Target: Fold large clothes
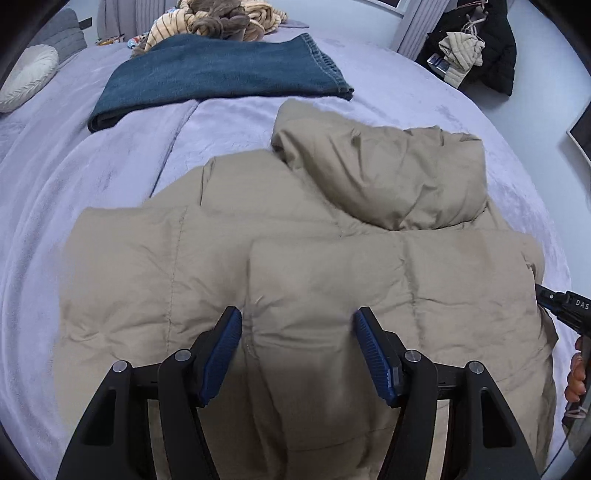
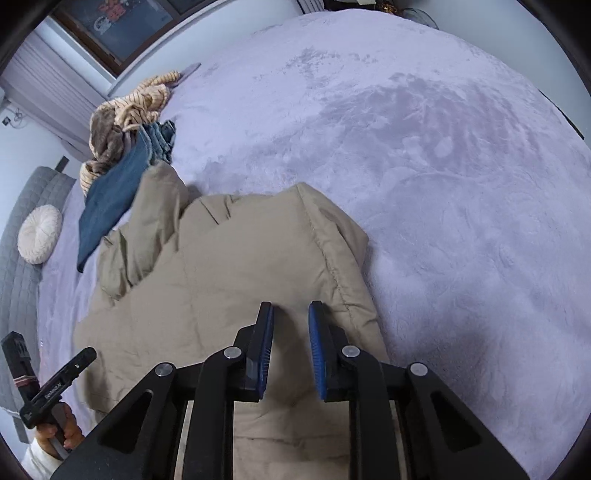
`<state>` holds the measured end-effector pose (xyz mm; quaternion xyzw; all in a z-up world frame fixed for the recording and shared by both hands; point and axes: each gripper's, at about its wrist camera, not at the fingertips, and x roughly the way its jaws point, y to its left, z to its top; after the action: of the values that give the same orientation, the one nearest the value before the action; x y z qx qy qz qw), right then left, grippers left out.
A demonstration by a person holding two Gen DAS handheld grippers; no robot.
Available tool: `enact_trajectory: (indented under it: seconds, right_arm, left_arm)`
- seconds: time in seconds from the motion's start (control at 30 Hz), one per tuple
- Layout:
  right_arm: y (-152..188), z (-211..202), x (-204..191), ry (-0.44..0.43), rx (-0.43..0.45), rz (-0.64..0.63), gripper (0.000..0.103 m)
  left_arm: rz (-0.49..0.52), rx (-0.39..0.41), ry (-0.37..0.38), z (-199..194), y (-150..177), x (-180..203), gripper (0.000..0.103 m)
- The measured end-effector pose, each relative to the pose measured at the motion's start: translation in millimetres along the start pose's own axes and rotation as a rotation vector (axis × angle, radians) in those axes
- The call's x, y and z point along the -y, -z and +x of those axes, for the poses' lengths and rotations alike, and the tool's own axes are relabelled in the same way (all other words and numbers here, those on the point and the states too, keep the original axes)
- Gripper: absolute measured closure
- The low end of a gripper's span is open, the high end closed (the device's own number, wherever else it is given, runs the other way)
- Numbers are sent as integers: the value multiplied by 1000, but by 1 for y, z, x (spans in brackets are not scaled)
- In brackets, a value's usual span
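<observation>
- The beige puffer jacket (image 1: 314,266) lies back-up on the lavender bedspread (image 1: 110,177), partly folded: one side panel is already laid over the back, and the hood (image 1: 388,173) spreads out on the jacket's far side.
- Beyond the hood lies a folded blue denim garment (image 1: 221,77), with a heap of striped and brown clothes (image 1: 221,18) farther off. A round white cushion (image 1: 27,79) sits well to the side of the jacket.
- The left gripper (image 1: 297,325) hovers over the jacket's back with its fingers wide apart and nothing between them.
- The right gripper (image 2: 291,314) hangs above the jacket's stitched side edge (image 2: 332,266); its fingers stand a narrow gap apart and pinch no cloth.
- The step in hand looks like taking a fresh hold for the next fold, most likely bringing in the remaining side or turning the hood down.
- To do it well, each gripper should bite a full thickness of padded fabric at a seam or edge, since slick puffy cloth slips from a shallow pinch.
- Both holds should sit level with each other across the jacket so the fold line runs straight.
- Pressing air out after laying the fold would help keep it from springing back.
</observation>
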<state>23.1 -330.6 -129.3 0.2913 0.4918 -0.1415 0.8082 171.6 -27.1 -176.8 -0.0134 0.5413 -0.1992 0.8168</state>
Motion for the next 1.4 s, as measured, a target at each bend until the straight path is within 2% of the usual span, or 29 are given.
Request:
enact_trajectory:
  seconds: [0.07,0.27,0.5,0.63,0.73,0.8,0.87,0.93,1.1,1.27,1.33,1.37,1.4]
  right_arm:
    - [4,11,9,8,-5,17,87]
    - [3,17,13,38,9,-4,87]
    - [21,-17,0,94,20,-93,82]
    - [46,-38,-4,144,13,-152,80]
    - [61,-46,-2,184,-24,-174,80]
    - [65,-53,4,192,-54,-157,76]
    - [70,-62,15,164,-87,-110,70]
    - [75,-74,24,140,-107,-71,67]
    - [92,-107,39,56,-147,13,50]
    - [114,-132,40,-7,-190,26,36]
    - [119,-138,40,-28,-202,30,31]
    - [121,-140,41,-41,-209,34,29]
    - [123,-142,41,-54,-218,36,28]
  left_arm:
    - [-6,8,8,6,2,-3,37]
    - [25,20,-20,10,3,2,37]
    - [24,30,-79,-30,22,-2,37]
    - [13,-3,-145,-36,40,-11,37]
    - [-23,-28,-176,-41,50,-19,37]
    - [-29,-50,-201,-46,53,-22,37]
    - [-31,-64,-216,-54,57,-21,37]
    - [-36,-86,-214,-65,63,-17,37]
    - [-38,-136,-212,-94,85,4,37]
    - [-67,-158,-194,-120,109,30,37]
    - [-87,-159,-188,-129,118,39,28]
    - [-102,-152,-185,-134,122,43,11]
    - [-112,-135,-186,-141,127,48,4]
